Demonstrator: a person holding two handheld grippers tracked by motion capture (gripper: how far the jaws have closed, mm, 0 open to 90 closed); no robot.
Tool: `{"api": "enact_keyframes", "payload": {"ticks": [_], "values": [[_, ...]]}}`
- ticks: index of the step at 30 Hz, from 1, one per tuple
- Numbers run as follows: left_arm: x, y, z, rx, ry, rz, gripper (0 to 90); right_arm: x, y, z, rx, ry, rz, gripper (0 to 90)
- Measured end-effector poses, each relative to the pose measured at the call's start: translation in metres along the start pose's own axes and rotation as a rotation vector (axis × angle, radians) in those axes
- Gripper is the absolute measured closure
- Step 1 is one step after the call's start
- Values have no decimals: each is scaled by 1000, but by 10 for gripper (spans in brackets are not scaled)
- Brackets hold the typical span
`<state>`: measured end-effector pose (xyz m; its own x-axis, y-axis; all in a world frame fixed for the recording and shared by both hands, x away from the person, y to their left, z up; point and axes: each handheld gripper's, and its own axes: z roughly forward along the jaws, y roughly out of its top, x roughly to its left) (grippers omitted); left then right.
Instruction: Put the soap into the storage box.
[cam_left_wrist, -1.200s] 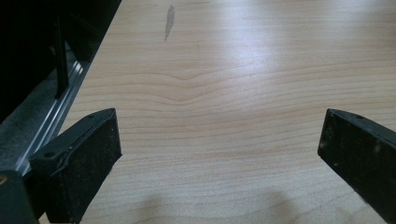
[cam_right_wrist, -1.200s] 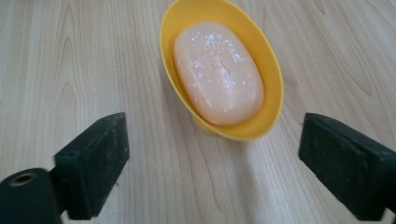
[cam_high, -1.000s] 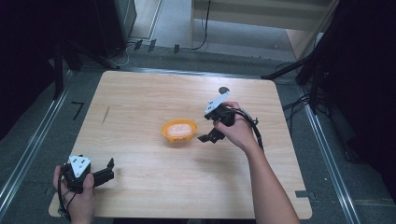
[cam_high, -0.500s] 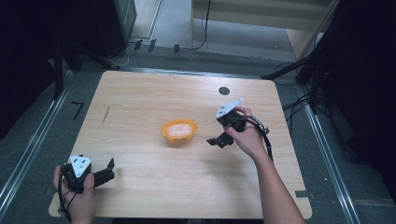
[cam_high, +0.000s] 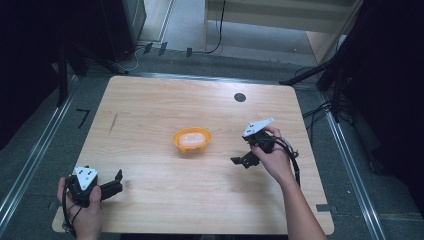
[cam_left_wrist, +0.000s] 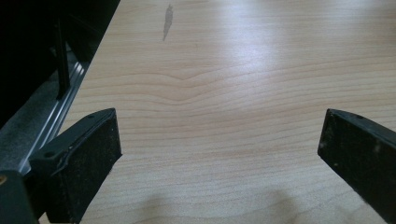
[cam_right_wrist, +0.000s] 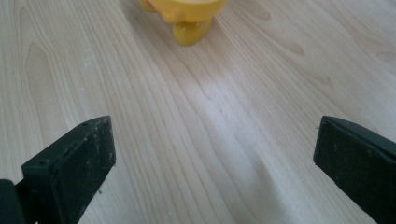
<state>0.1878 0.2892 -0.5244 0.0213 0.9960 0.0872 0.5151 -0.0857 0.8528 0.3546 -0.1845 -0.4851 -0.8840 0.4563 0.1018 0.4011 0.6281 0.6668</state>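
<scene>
Right tongs (cam_high: 242, 161), spread and empty, hover just right of an orange bowl (cam_high: 192, 139), perhaps holding something pale. Left tongs (cam_high: 118, 181), also spread, sit at the desk's (cam_high: 150, 110) near-left corner.

My right gripper (cam_high: 243, 161) hangs right of center, jaws spread and empty, apart from the orange bowl (cam_high: 192, 139) at mid-frame (something pale inside). My left gripper (cam_high: 116, 184) rests at lower left on the table (cam_high: 150, 110).
</scene>
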Motion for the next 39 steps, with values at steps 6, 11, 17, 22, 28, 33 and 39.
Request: {"api": "enact_keyframes", "payload": {"ticks": [6, 11, 17, 22, 28, 33, 39], "values": [[0, 0, 0, 2, 0, 2, 0, 0, -17, -7, -15, -19, 17, 0], [0, 0, 0, 2, -1, 5, 0, -2, -29, -10, -29, -34, 41, 0], [0, 0, 0, 1, 0, 2, 0, -1, -46, -16, -49, -65, 67, 0], [0, 0, 0, 2, 1, 1, 0, 0, -57, -21, -57, -94, 81, 0], [0, 0, 0, 2, 0, 2, 0, 2, -70, -29, -83, -116, 110, 0], [0, 0, 0, 2, 2, 4, 0, 4, -79, -35, -89, -133, 124, 0], [0, 0, 0, 2, 0, 4, 0, 8, -91, -45, -108, -159, 153, 0]]}}
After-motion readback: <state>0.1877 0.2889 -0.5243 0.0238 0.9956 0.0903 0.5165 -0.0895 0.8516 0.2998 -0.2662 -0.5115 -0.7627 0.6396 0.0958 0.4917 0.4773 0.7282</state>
